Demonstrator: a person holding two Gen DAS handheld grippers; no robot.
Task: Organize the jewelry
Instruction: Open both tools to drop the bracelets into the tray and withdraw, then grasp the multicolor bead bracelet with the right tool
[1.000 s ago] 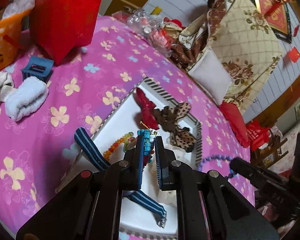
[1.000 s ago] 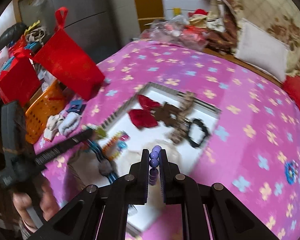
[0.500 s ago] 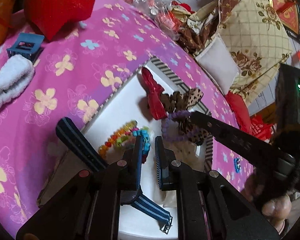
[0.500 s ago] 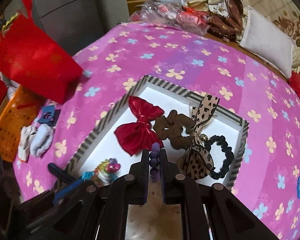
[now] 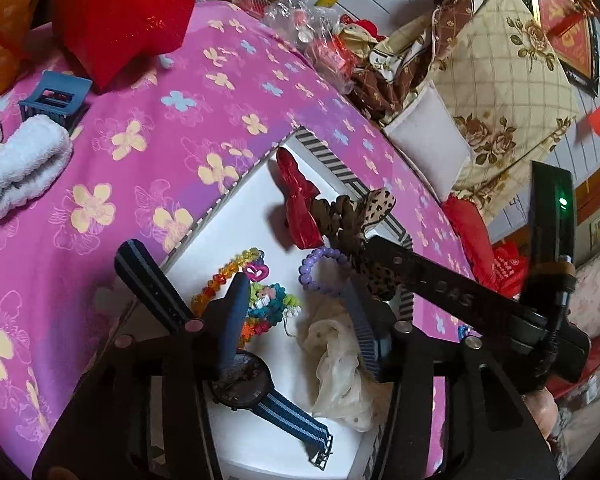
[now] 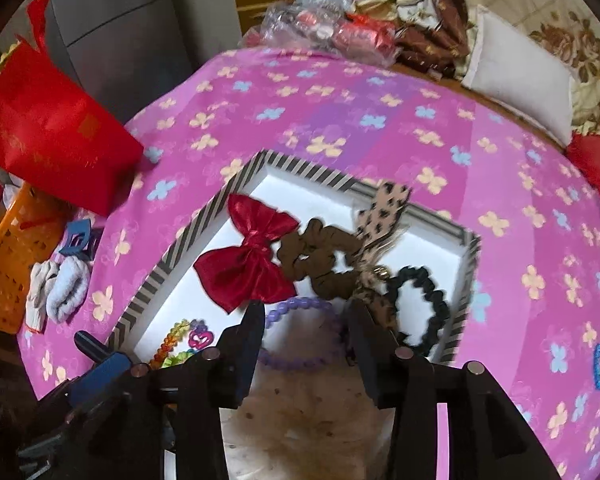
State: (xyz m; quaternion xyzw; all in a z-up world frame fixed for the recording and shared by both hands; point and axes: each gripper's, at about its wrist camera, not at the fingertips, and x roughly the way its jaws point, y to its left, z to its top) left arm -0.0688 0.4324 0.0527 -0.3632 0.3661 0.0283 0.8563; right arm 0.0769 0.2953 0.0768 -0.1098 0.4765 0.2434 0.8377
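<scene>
Purple bead bracelet (image 6: 300, 332) now lies loose in the striped tray (image 6: 204, 224), between my right gripper (image 6: 304, 332) jaws, which have just opened off it. My left gripper (image 5: 296, 312) also just spread, dropping the colourful bracelet (image 5: 260, 312). Both deliveries look finished.

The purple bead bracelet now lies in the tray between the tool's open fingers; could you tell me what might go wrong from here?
1. The purple bead bracelet lies between the right tool fingers, jaws just opened; lifting away could snag it.
2. The cream scarf beneath could catch and drag.
3. The left tool, also just opened, hangs over the colourful bracelets and could disturb them.
</scene>
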